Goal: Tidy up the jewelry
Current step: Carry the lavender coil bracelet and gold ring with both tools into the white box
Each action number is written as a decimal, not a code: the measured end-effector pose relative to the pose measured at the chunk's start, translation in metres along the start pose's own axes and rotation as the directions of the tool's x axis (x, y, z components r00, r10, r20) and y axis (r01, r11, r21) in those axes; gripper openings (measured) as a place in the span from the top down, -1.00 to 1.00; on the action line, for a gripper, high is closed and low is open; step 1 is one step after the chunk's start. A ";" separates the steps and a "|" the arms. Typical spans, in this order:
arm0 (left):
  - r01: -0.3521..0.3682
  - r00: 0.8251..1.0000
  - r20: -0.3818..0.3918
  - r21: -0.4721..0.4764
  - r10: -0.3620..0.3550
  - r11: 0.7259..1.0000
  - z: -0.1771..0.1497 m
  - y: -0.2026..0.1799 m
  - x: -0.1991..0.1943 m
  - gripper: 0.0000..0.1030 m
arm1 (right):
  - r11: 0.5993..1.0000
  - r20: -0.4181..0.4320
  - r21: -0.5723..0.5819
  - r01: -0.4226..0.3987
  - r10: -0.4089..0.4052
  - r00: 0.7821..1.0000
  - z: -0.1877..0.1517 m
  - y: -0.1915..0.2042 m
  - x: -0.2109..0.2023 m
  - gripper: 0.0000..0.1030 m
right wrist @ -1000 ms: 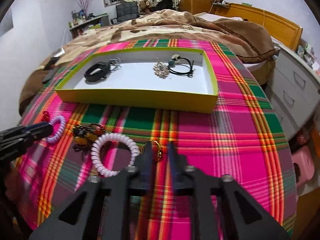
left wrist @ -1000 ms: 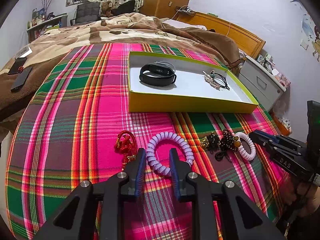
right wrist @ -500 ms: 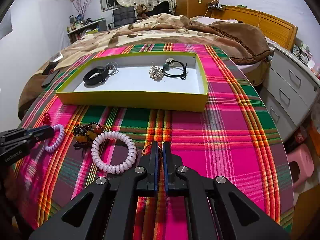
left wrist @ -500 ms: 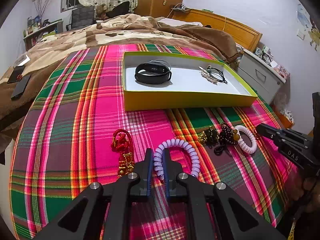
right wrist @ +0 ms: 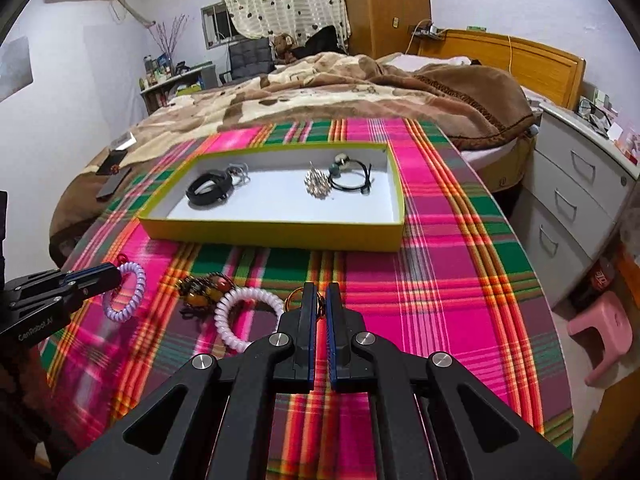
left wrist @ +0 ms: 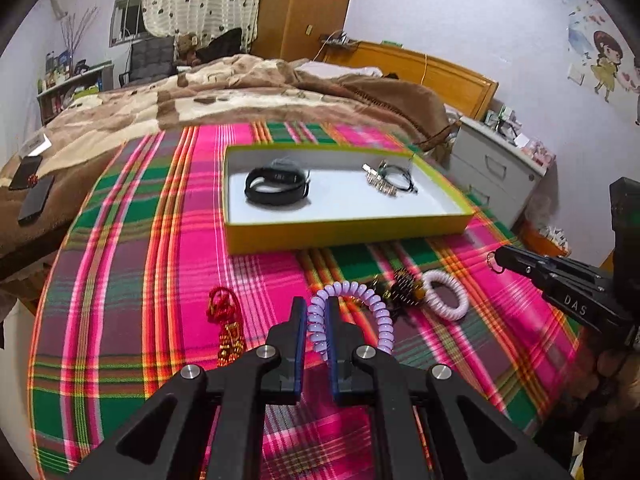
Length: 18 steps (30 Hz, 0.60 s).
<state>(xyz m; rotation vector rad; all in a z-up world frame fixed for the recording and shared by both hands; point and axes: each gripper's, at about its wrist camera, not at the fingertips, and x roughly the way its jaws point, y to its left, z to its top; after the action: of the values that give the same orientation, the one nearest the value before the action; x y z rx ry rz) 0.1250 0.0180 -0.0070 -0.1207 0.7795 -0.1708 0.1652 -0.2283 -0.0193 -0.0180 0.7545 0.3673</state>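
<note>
The left gripper (left wrist: 317,322) is clamped on one side of a lilac coil bracelet (left wrist: 370,308), whose loop hangs out to the right of the fingers above the plaid cloth (left wrist: 120,280). The right gripper (right wrist: 320,300) is pinched on a thin gold ring (right wrist: 294,296), which sticks out left of its fingertips; in the left wrist view the same ring dangles at that gripper's tip.

Near the left gripper, to its left, a red-and-gold knotted charm (left wrist: 226,328) lies on the cloth. Between the two grippers lie a dark beaded bracelet (right wrist: 204,292) and, touching it, a white coil bracelet (right wrist: 244,318).

Farther off sits a yellow-green tray (right wrist: 280,234) with a white floor. It holds a black band (right wrist: 208,192) at the left, and a silver ornament (right wrist: 316,186) beside a black cord loop (right wrist: 352,180) at the right.
</note>
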 end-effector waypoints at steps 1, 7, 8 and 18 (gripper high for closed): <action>0.001 1.000 0.006 0.003 -0.001 1.000 0.002 -0.001 -0.002 0.83 | 1.000 0.008 -0.002 -0.002 0.002 1.000 0.002 0.002 -0.003 0.92; 0.005 0.999 0.051 0.030 -0.006 1.000 0.014 -0.012 -0.017 0.83 | 1.000 0.054 -0.014 -0.009 0.009 0.999 0.010 0.013 -0.018 0.92; 0.005 0.998 0.061 0.034 -0.007 0.999 0.017 -0.014 -0.020 0.83 | 1.000 0.062 -0.016 -0.011 0.012 0.998 0.011 0.015 -0.021 0.92; 0.006 0.992 0.123 0.064 -0.014 0.998 0.037 -0.027 -0.038 0.83 | 0.999 0.120 -0.037 -0.024 0.028 0.992 0.024 0.027 -0.042 0.92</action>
<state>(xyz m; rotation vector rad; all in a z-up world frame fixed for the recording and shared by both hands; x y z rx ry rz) 0.1221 0.0012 0.0498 -0.0745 0.6494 -0.1954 0.1444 -0.2129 0.0296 -0.0188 0.6290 0.4028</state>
